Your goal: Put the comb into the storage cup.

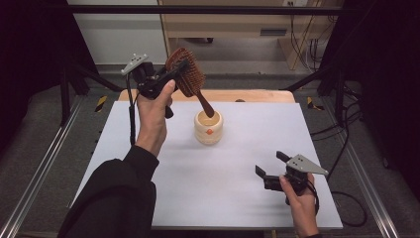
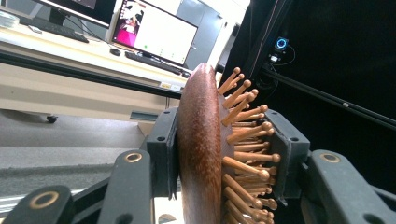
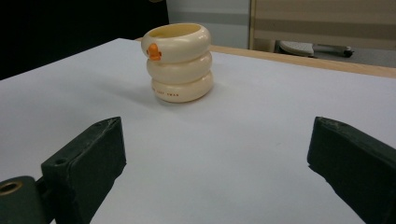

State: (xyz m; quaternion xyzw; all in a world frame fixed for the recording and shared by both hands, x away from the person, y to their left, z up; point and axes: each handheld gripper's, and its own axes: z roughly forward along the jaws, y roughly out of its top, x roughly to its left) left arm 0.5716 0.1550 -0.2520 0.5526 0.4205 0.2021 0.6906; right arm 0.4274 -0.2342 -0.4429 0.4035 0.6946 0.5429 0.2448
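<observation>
A wooden hairbrush [image 1: 189, 75] with wooden bristle pins hangs in the air over the back of the table, its handle slanting down toward a cream ringed cup [image 1: 208, 128] with an orange mark. The handle's tip is just above the cup's mouth and not inside it. My left gripper [image 1: 174, 74] is shut on the brush head. In the left gripper view, one pad presses the brush's [image 2: 201, 154] smooth back and the other presses the pins. My right gripper [image 1: 269, 162] rests low at the front right with its jaws open and nothing between them. It faces the cup [image 3: 180, 63].
The white table top [image 1: 247, 148] has a wooden strip [image 1: 247, 95] along its back edge. Metal rails [image 1: 39, 168] run down both sides, and black frame posts stand at the back corners. A desk with monitors [image 2: 154, 32] lies beyond the table.
</observation>
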